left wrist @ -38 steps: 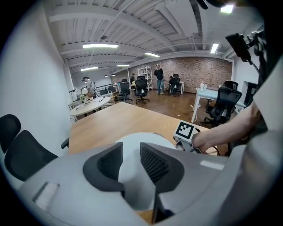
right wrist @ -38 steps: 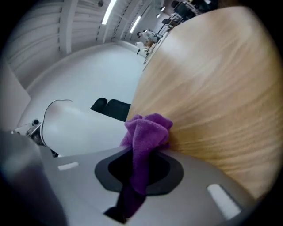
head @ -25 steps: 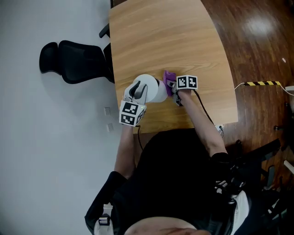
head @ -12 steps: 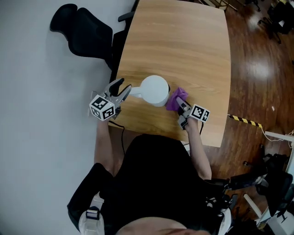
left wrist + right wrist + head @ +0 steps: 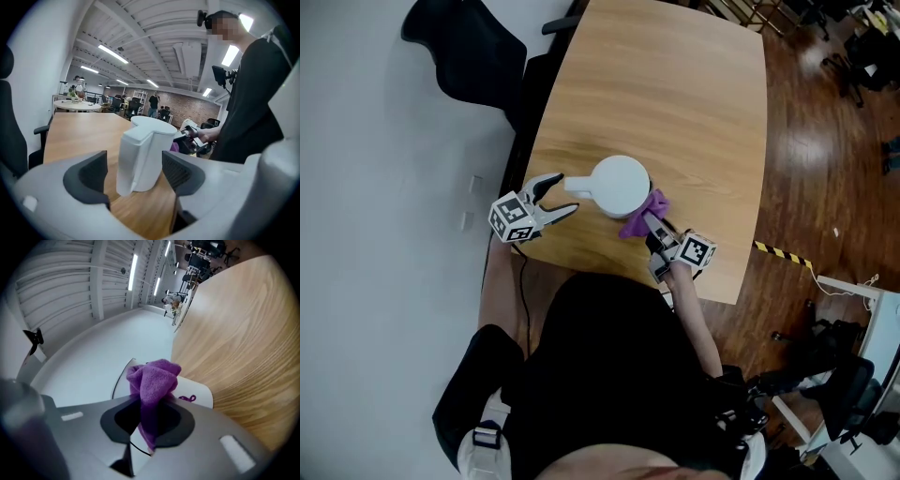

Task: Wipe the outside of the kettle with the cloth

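The left gripper's (image 5: 568, 192) jaws have just been opening and now stand wide apart. Their pads are clear of the white kettle's (image 5: 619, 186) handle (image 5: 136, 159), which is just ahead of them. The right gripper (image 5: 147, 420) is clamped on the purple cloth (image 5: 154, 378), bunched against the kettle's near right side on the wooden table (image 5: 675, 94).

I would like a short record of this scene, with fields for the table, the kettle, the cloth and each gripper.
Table: light wooden tabletop, bearing the kettle.
Kettle: white round kettle, upright, its handle toward the left gripper.
Cloth: purple fluffy cloth, against the kettle's side.
Left gripper state: jaws apart, just been opening; the handle stands ahead between them, pads not pressing on it.
Right gripper state: right gripper shut on the cloth.
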The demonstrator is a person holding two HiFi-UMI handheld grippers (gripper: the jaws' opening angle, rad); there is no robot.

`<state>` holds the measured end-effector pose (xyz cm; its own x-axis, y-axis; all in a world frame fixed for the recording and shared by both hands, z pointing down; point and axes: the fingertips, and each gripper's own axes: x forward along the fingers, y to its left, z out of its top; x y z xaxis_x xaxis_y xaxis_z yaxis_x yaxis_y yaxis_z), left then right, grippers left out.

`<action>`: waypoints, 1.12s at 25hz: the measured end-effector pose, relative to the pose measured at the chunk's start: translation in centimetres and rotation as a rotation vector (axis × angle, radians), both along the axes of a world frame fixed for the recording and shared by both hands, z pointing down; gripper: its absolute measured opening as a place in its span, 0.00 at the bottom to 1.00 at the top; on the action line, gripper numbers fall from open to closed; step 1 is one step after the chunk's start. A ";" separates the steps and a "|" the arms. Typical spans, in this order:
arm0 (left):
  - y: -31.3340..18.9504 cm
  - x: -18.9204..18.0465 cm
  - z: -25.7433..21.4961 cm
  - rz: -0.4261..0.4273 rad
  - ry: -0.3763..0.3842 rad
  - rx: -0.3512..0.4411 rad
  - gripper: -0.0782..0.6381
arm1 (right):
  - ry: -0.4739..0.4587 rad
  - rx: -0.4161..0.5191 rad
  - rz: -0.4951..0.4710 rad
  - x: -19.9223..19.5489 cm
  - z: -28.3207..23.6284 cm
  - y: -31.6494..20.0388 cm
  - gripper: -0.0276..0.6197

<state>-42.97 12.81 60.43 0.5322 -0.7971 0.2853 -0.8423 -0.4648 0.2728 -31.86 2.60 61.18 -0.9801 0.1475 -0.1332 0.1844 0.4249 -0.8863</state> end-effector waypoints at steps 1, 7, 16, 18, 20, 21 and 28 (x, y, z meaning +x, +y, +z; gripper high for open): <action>-1.0 0.5 0.6 0.017 -0.026 -0.002 0.31 | 0.004 -0.003 0.005 -0.1 0.0 0.0 0.11; -3.7 2.5 2.0 0.210 -0.117 -0.032 0.18 | 0.058 0.003 0.042 -0.1 0.7 0.3 0.11; -9.0 7.9 4.0 0.058 -0.119 -0.070 0.19 | 0.004 0.007 0.267 7.2 3.0 -4.1 0.11; -10.2 7.8 3.6 -0.003 0.003 -0.077 0.18 | -0.014 -0.001 0.325 9.4 3.5 -5.0 0.11; -10.7 6.9 3.4 -0.062 0.164 -0.090 0.18 | -0.030 -0.002 0.367 11.2 4.0 -5.3 0.11; -11.0 6.6 3.2 -0.088 0.240 -0.089 0.18 | -0.040 -0.003 0.383 12.2 4.1 -5.7 0.11; -13.5 8.4 -10.1 -0.092 0.817 0.192 0.19 | -0.239 -0.095 0.497 19.1 1.6 -8.4 0.11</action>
